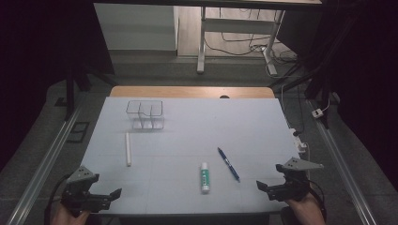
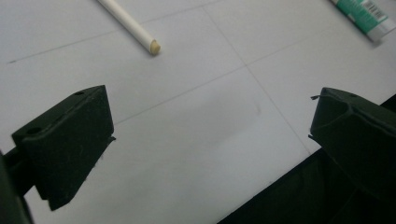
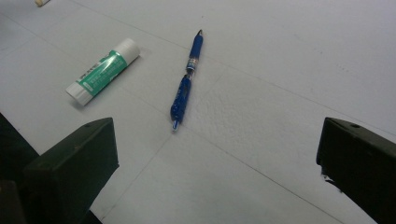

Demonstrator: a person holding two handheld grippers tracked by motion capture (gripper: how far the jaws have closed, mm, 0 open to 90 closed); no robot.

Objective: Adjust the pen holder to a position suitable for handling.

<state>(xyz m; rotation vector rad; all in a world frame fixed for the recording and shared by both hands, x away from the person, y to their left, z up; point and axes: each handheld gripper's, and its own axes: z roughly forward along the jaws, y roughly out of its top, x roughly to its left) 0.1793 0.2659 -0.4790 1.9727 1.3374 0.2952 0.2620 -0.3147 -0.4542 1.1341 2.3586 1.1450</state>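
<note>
1. Dim room, cables and a second desk's legs behind; white surface (image 1: 187,140) lit, wood edge at its far side.
2. On it I see: clear two-compartment holder (image 1: 145,114) far left, empty as far as I can tell; white stick (image 1: 127,148) lying flat near it; glue stick (image 1: 204,177) with green label lying flat near the front, middle; blue pen (image 1: 228,164) just right of the glue, apart from it, angled.
3. My left tongs (image 1: 96,199) sit at the front left corner, jaws wide apart, nothing between them. Left gripper view: white stick's end (image 2: 154,46) ahead, well apart from the jaws; glue stick (image 2: 364,16) at top right corner.
4. My right tongs (image 1: 272,187) sit at the front right edge, jaws wide apart, empty. Right gripper view: blue pen (image 3: 186,81) straight ahead, near but not touching; glue stick (image 3: 102,71) left of it.
5. Progress, my read: nothing started. All three loose items lie flat on the surface, none in the holder, none gripped.
6. Left to do, judging by layout: pick up pen, glue, white stick and drop each into the holder. Pen looks like the right tongs' first target; white stick the left's.
</note>
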